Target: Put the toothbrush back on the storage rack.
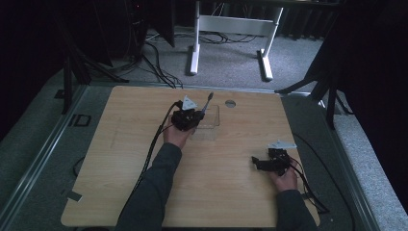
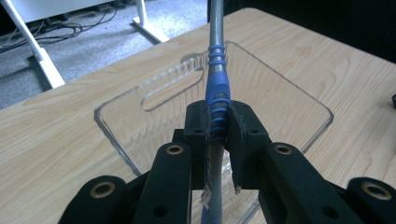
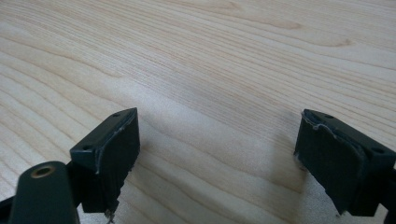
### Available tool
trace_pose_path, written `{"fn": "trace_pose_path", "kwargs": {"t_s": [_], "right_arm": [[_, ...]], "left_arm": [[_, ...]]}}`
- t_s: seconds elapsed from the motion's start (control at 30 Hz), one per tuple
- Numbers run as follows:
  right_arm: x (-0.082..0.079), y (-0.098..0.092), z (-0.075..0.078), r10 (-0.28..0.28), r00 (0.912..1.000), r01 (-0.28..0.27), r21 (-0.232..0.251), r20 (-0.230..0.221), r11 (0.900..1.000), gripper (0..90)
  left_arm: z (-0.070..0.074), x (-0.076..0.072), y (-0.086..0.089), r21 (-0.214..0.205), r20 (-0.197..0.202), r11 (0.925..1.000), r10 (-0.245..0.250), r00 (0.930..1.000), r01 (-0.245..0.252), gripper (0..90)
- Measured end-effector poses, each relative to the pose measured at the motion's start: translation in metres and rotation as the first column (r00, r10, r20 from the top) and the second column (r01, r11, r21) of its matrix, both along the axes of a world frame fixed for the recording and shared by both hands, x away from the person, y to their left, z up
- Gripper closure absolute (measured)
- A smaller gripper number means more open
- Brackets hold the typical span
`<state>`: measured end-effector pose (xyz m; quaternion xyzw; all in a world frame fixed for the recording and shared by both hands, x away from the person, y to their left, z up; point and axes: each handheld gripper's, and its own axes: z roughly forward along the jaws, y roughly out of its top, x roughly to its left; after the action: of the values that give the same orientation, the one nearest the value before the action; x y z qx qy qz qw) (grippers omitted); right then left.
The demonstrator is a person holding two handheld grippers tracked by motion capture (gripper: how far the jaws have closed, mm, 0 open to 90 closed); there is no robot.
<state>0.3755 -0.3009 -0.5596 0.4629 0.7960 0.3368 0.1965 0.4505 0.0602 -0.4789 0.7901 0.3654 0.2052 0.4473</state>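
Observation:
A grey toothbrush-like handle with a blue ribbed grip [image 2: 217, 100] is clamped between the two black jaws of my left gripper [image 2: 218, 140]. It sticks up and away from the jaws over a clear plastic tray [image 2: 299, 100]. From the high view, the left gripper [image 1: 189, 119] hovers at the tray [image 1: 214, 126] near the table's far middle, the grey handle [image 1: 207, 102] slanting up. My right gripper [image 1: 256, 162] rests low at the right side of the table [image 1: 120, 163], jaws spread wide over bare wood [image 3: 215, 93] with nothing between them [image 3: 217, 158].
A round hole [image 1: 230, 103] sits in the tabletop just right of the tray. Cables trail from both grippers toward the near edge. Beyond the table's far edge stand a white desk frame [image 1: 231, 33], dark stands and floor cables.

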Motion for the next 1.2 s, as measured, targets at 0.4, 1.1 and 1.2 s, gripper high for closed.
{"fn": "trace_pose_path", "kwargs": {"t_s": [0.4,1.1,1.2], "right_arm": [[0.000,0.000,0.000,0.000,1.0000,0.000,0.000,0.000,1.0000,13.5],[0.000,0.000,0.000,0.000,1.0000,0.000,0.000,0.000,1.0000,13.5],[0.000,0.000,0.000,0.001,1.0000,-0.001,-0.001,0.000,1.0000,13.5]], "left_arm": [[-0.006,-0.004,0.002,-0.019,-0.012,0.9997,-0.013,0.9998,0.013,69.1],[0.017,-0.015,0.047,-0.167,0.020,0.9823,0.089,0.9958,-0.085,54.5],[0.012,-0.017,0.060,-0.175,-0.003,0.9781,0.114,0.9935,-0.113,52.3]]}}
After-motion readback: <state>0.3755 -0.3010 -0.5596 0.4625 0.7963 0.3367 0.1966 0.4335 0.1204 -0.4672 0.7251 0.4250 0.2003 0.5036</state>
